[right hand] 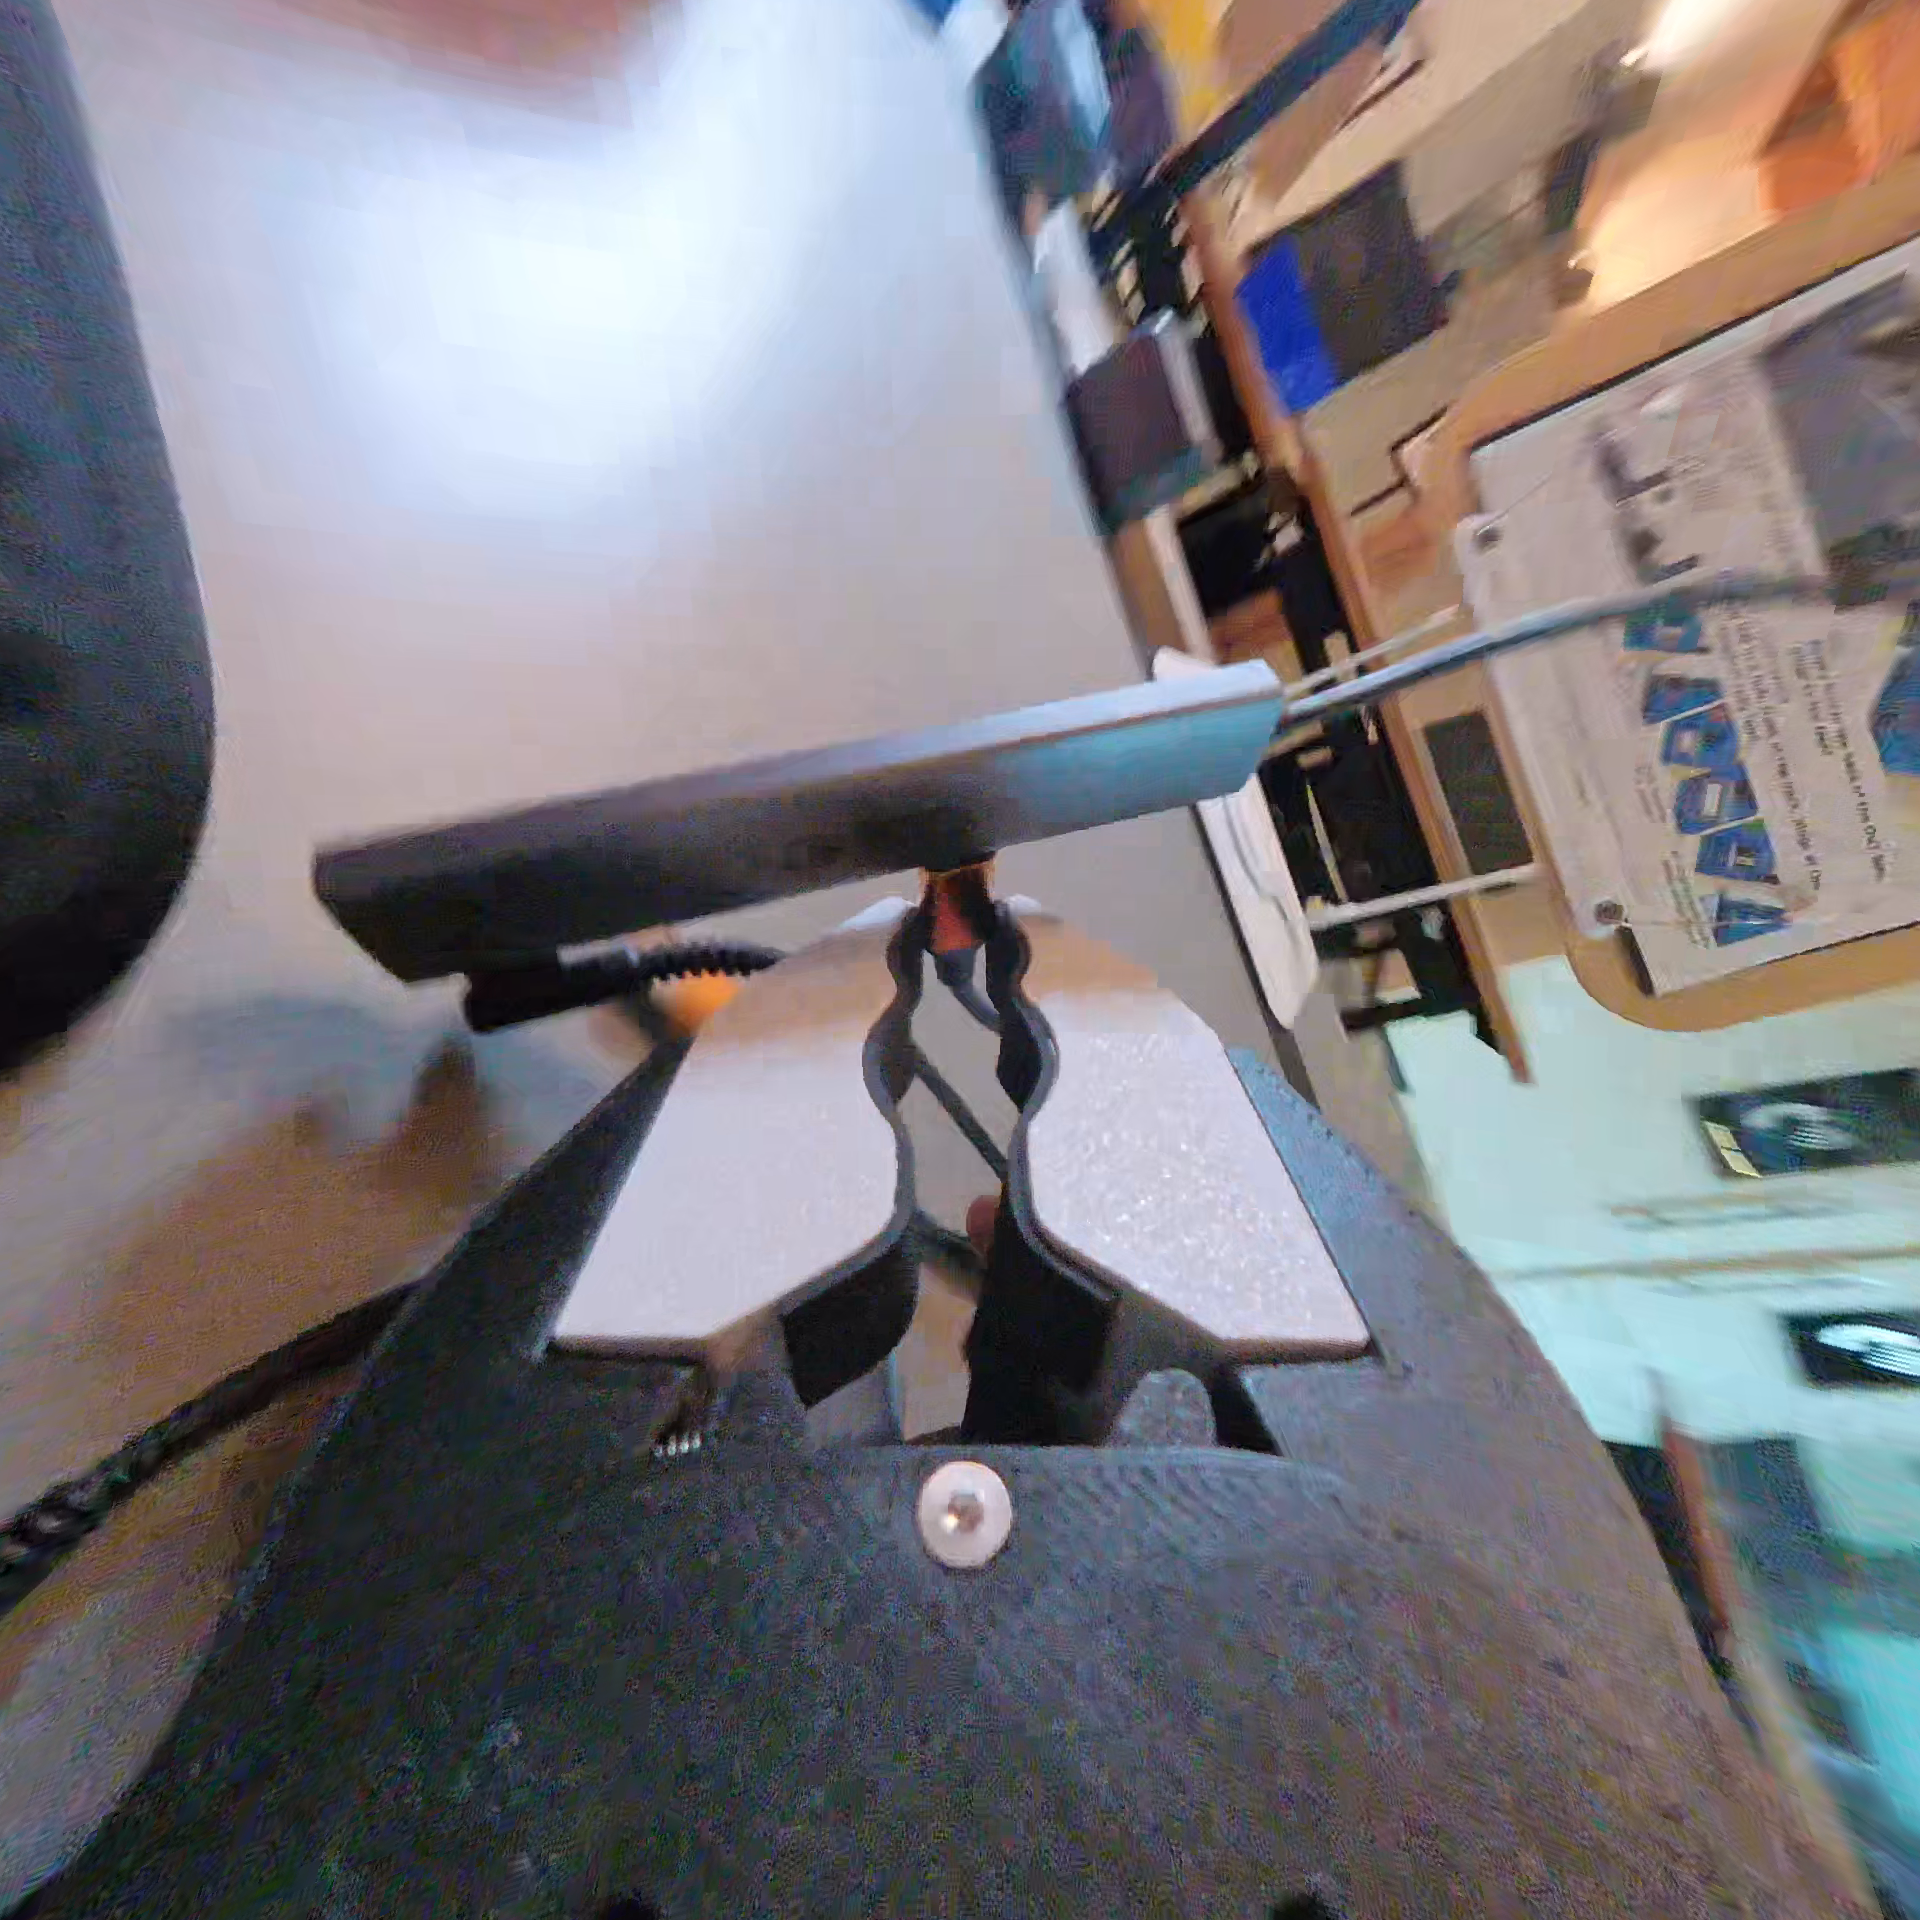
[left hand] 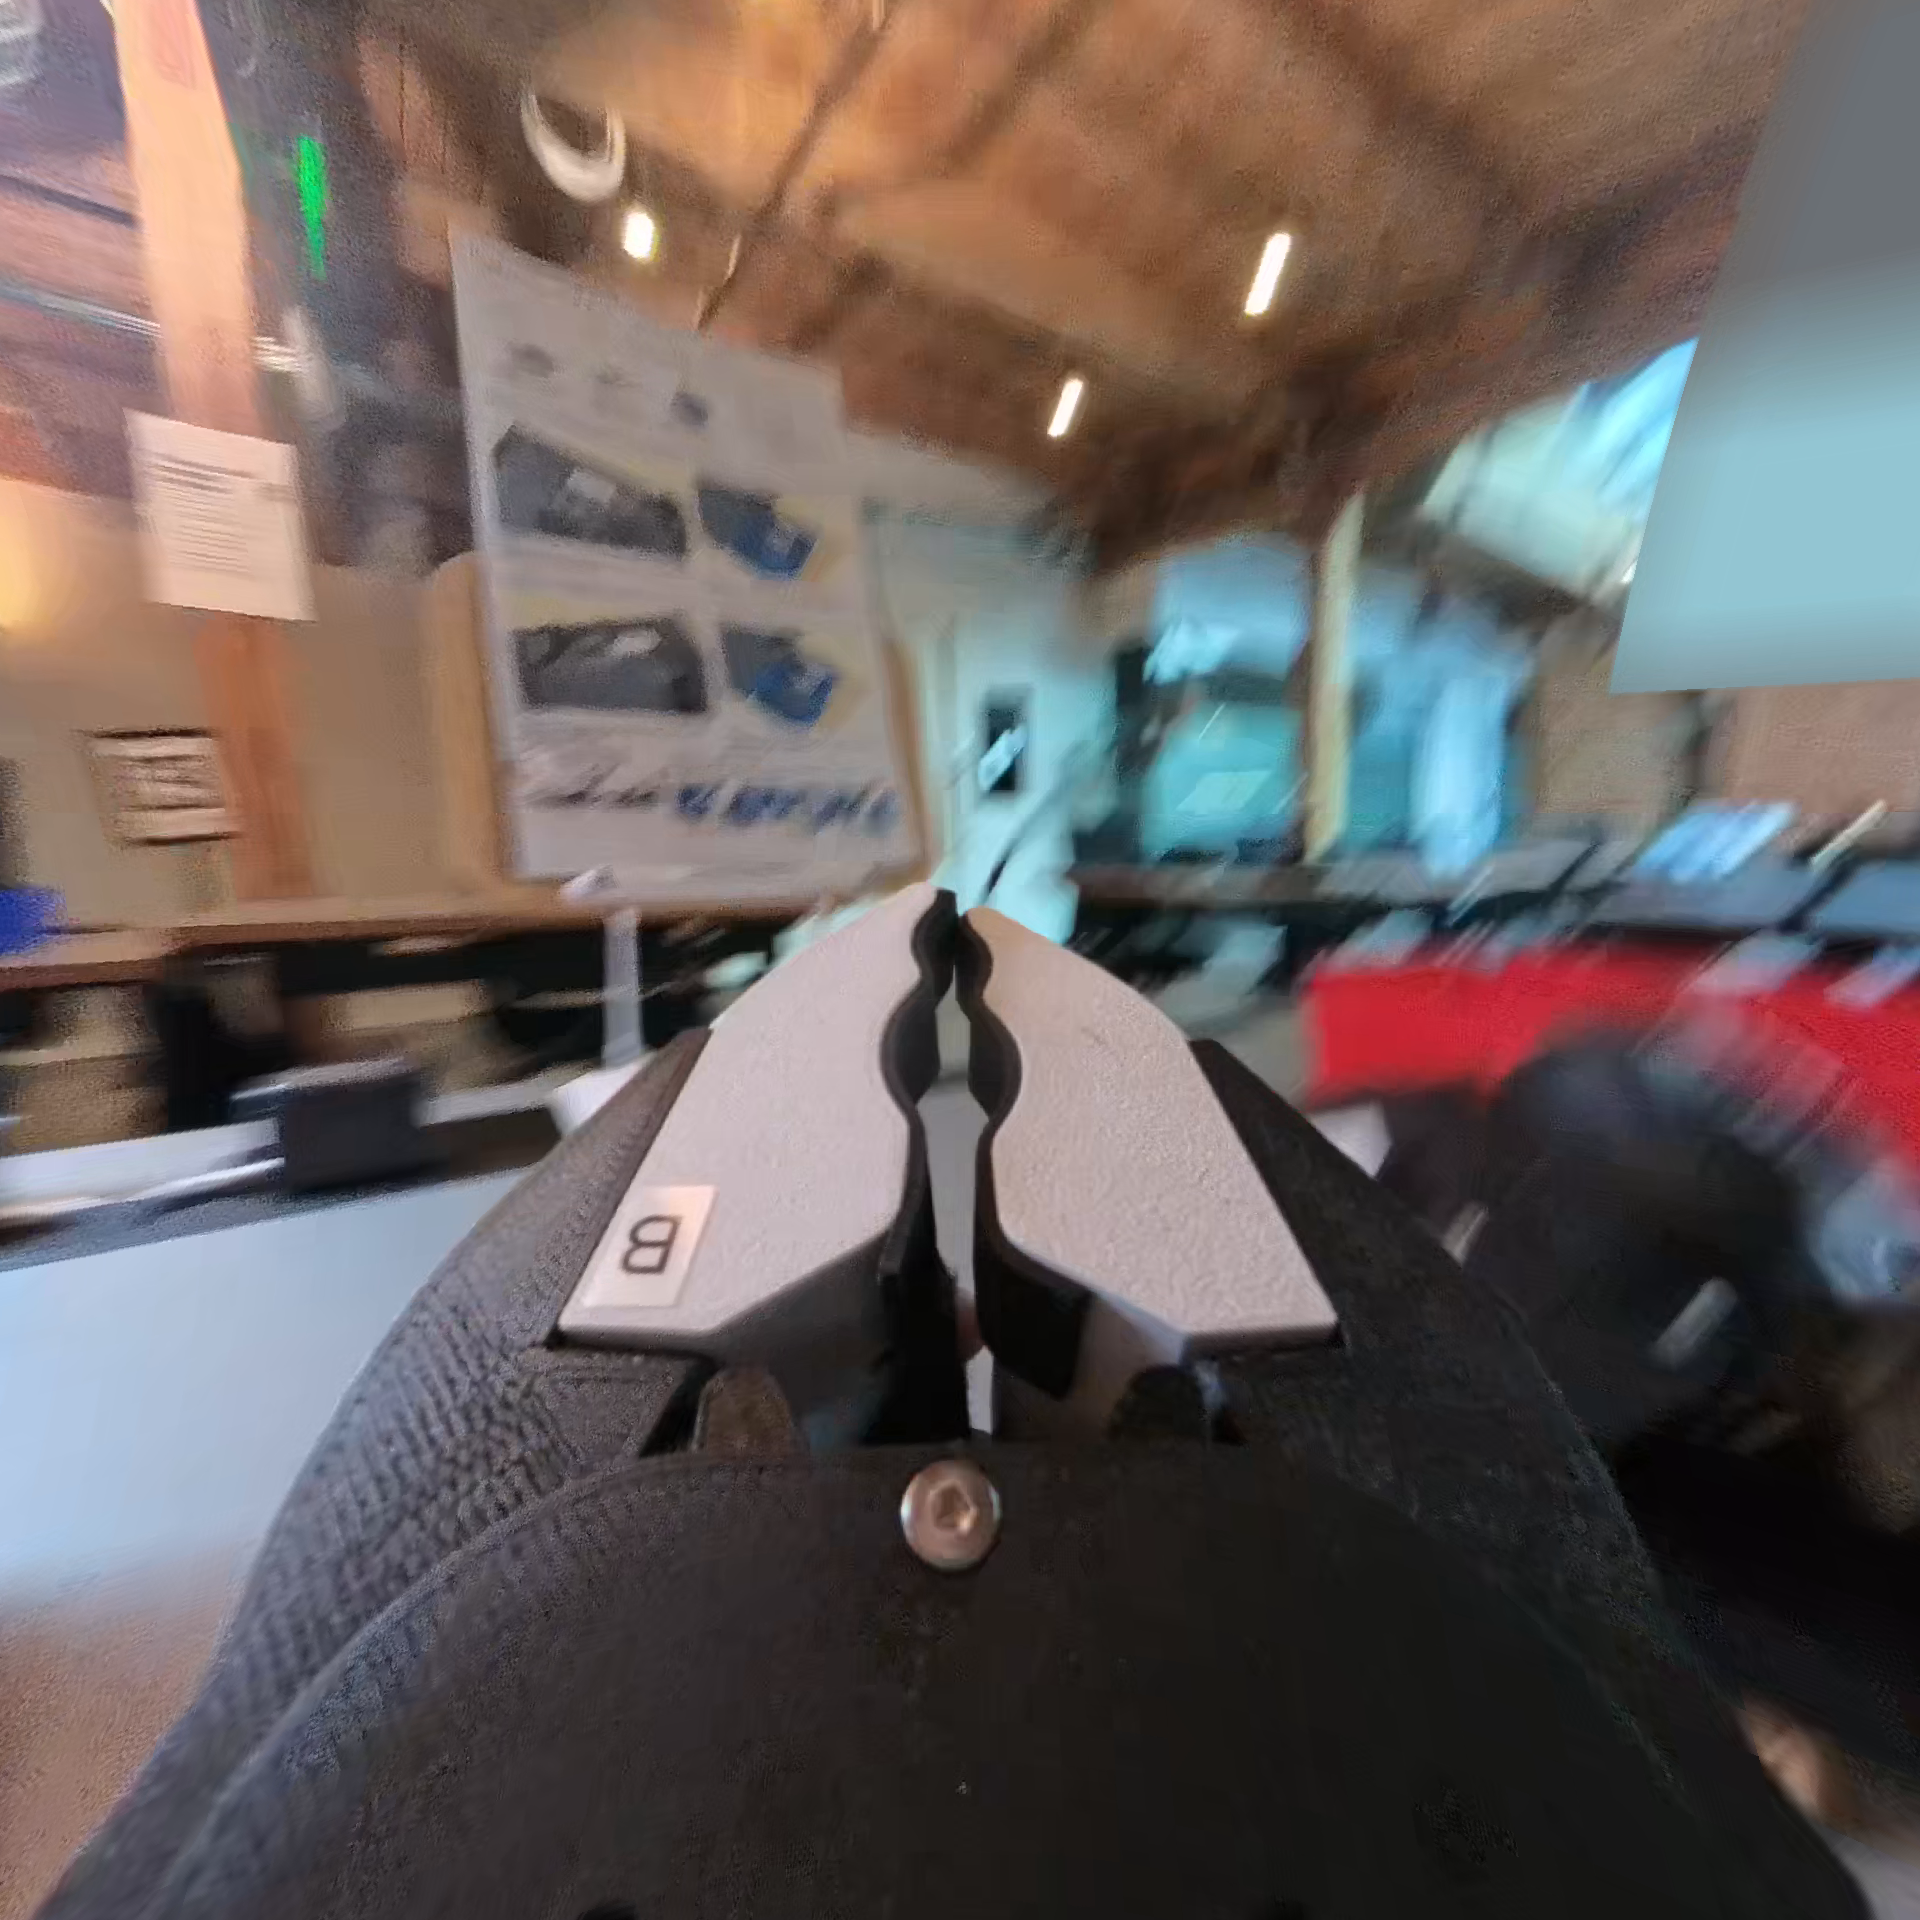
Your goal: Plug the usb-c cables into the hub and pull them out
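Observation:
In the right wrist view my right gripper point(right hand: 956, 925) is shut on a small orange usb-c plug point(right hand: 948, 923). The plug's tip sits in the long edge of the grey hub point(right hand: 727, 821), which lies across the view just past my fingertips. The plug's thin dark cable point(right hand: 961, 1117) runs back between my fingers. A second black plug point(right hand: 623, 966) with a ribbed collar lies under the hub's left end. The hub's own grey lead point(right hand: 1507, 639) runs off to the right. In the blurred left wrist view my left gripper point(left hand: 954, 914) is shut with nothing between its tips, pointing up at the room.
A black braided cable point(right hand: 156, 1455) trails off at lower left. A large dark rounded shape point(right hand: 83, 623) fills the left edge. Shelves and a poster board point(right hand: 1714, 675) stand behind the pale table point(right hand: 520, 416). In the left wrist view a red object point(left hand: 1558, 997) and a dark blurred shape point(left hand: 1621, 1226) are at right.

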